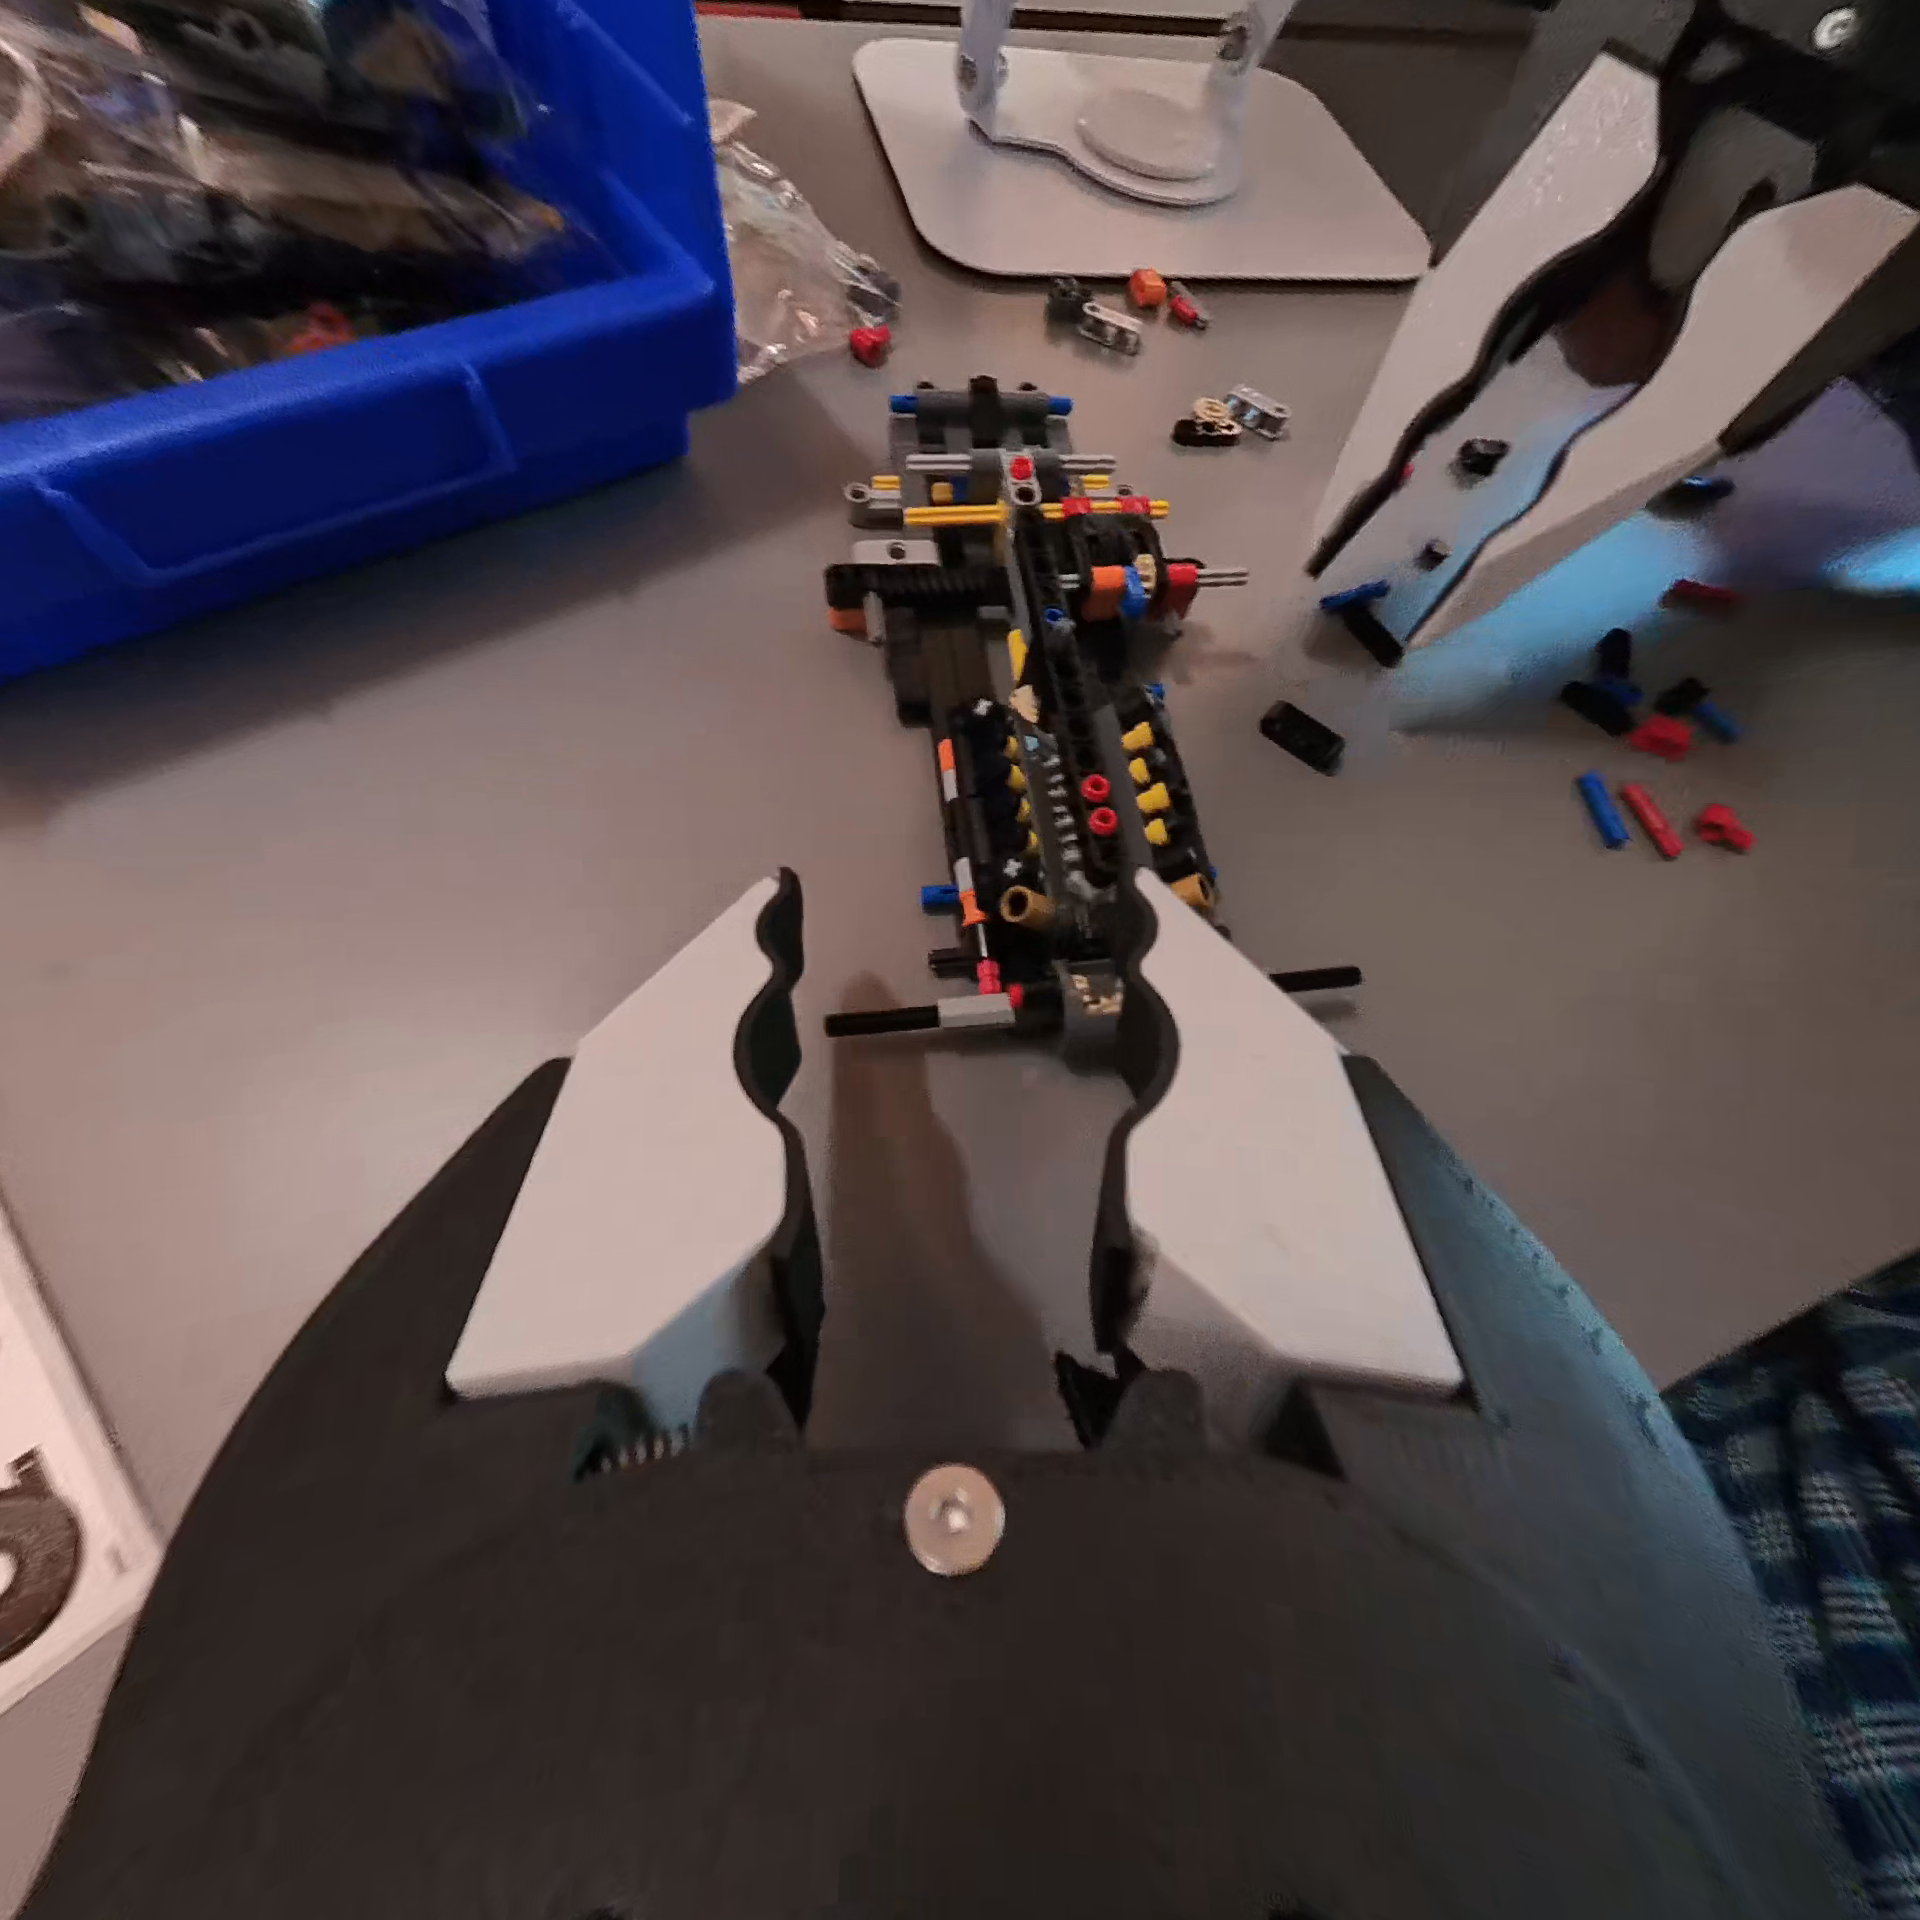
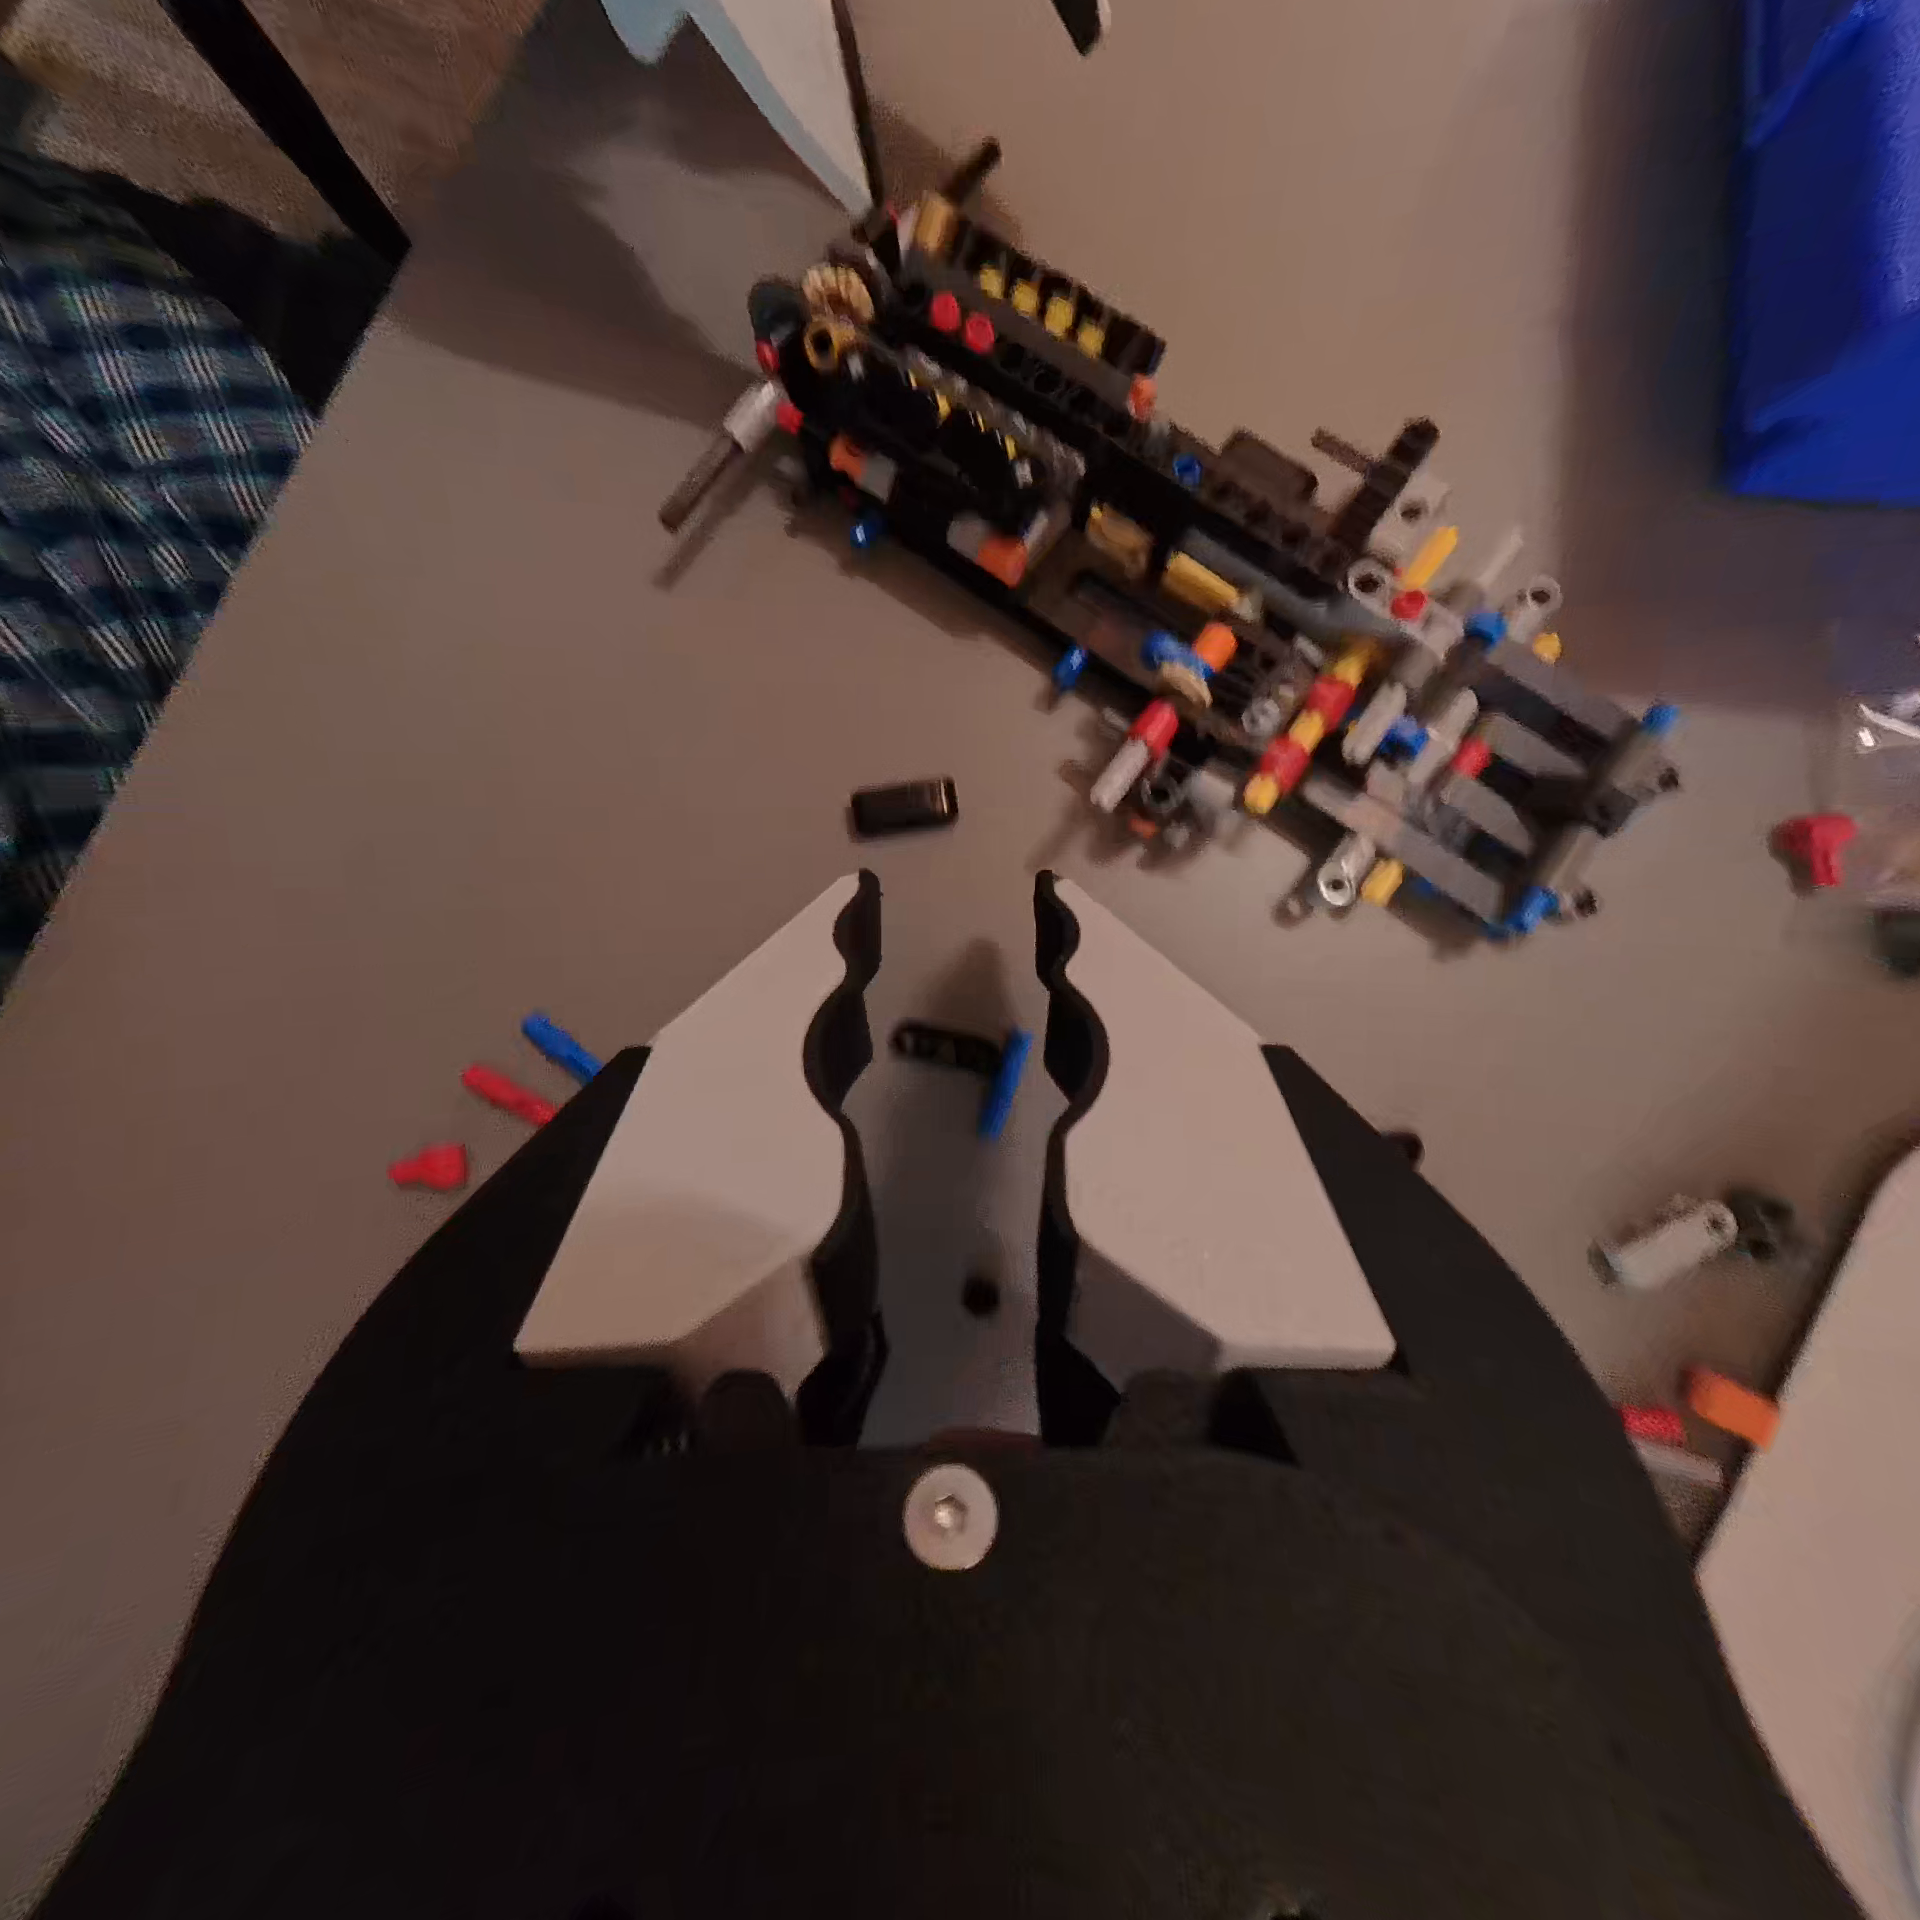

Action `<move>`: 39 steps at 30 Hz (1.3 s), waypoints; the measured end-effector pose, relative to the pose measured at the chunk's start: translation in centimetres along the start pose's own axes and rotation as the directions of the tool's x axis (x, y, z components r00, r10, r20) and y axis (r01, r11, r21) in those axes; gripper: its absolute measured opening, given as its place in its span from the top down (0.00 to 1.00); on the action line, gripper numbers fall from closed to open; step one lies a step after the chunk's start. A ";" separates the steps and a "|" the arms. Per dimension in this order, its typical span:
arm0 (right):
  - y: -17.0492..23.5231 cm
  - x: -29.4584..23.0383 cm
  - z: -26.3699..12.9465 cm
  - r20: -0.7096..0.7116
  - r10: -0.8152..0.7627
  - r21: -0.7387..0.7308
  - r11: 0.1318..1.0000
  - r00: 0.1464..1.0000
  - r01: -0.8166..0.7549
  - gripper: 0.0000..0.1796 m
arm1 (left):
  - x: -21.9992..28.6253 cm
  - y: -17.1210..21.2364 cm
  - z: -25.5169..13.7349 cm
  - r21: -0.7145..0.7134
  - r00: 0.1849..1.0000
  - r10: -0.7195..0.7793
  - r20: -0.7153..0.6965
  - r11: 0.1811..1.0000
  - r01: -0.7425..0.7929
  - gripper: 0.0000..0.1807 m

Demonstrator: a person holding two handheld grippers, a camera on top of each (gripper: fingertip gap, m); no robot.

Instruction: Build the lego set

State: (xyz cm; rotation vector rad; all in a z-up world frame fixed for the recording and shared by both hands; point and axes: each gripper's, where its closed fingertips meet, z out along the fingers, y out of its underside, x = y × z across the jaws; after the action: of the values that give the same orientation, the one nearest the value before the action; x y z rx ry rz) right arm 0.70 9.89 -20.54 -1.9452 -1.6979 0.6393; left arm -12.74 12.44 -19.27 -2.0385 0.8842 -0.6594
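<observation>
The long, partly built lego model (image 1: 1039,675) lies on the grey table (image 1: 416,883), pointing away from me; it also shows in the right wrist view (image 2: 1143,540). My left gripper (image 1: 961,904) is open and empty at the model's near end, its right finger (image 1: 1247,1143) over the black cross axle. My right gripper (image 2: 956,894) is open and empty, low over a blue pin (image 2: 1003,1081) and a small black piece (image 2: 940,1044). It shows in the left wrist view (image 1: 1366,613) right of the model. A black brick (image 2: 902,805) lies just beyond its tips.
A blue bin (image 1: 364,416) of bagged parts stands far left, a clear bag (image 1: 790,239) beside it. A grey stand base (image 1: 1122,177) sits at the back. Loose red, blue and black pins (image 1: 1652,769) lie right. A booklet (image 1: 52,1538) lies near left. Plaid cloth (image 1: 1818,1558) lies past the table edge. The small black piece (image 2: 940,1044) is closer to my right gripper, around 4 centimetres from its tips; the left tips are 15 centimetres off. It is also in sight in the left wrist view (image 1: 1381,628).
</observation>
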 end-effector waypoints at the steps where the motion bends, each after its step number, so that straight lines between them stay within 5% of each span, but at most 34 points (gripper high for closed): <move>1: 0.8 0.2 -0.5 -0.012 0.001 -0.027 1.000 1.000 -0.001 0.85 | 0.4 0.1 0.1 -0.003 1.000 -0.002 -0.024 1.000 0.002 0.68; 6: 3.7 0.6 -2.9 -0.060 0.079 -0.063 0.995 0.995 -0.083 0.88 | 2.0 0.7 0.6 -0.038 0.993 -0.006 -0.117 0.999 0.001 0.68; 13: 4.8 -0.1 -1.4 -0.102 0.064 -0.116 0.990 0.993 -0.075 0.87 | 2.7 0.5 0.8 -0.023 0.986 -0.026 -0.167 0.999 0.022 0.68; 20: 4.7 0.7 -0.6 -0.137 0.106 -0.083 0.990 0.985 -0.118 0.98 | 2.6 0.3 0.6 -0.016 0.986 -0.023 -0.164 1.000 0.021 0.68; 28: 2.8 0.9 -1.7 -0.153 0.113 0.024 0.994 0.982 -0.110 0.99 | 3.3 -2.2 -0.2 0.057 0.992 0.037 -0.123 0.998 -0.030 0.71; 39: -3.9 -2.6 -4.2 -0.229 -0.197 0.213 0.946 0.953 0.246 0.99 | 11.4 -6.2 2.1 0.127 0.962 0.202 -0.184 0.975 -0.181 0.83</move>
State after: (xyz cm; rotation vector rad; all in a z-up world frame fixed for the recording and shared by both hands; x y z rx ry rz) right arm 0.02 7.53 -14.77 -1.5665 -1.6012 0.5128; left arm -2.05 7.27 -13.70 -1.7845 1.1196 -0.7919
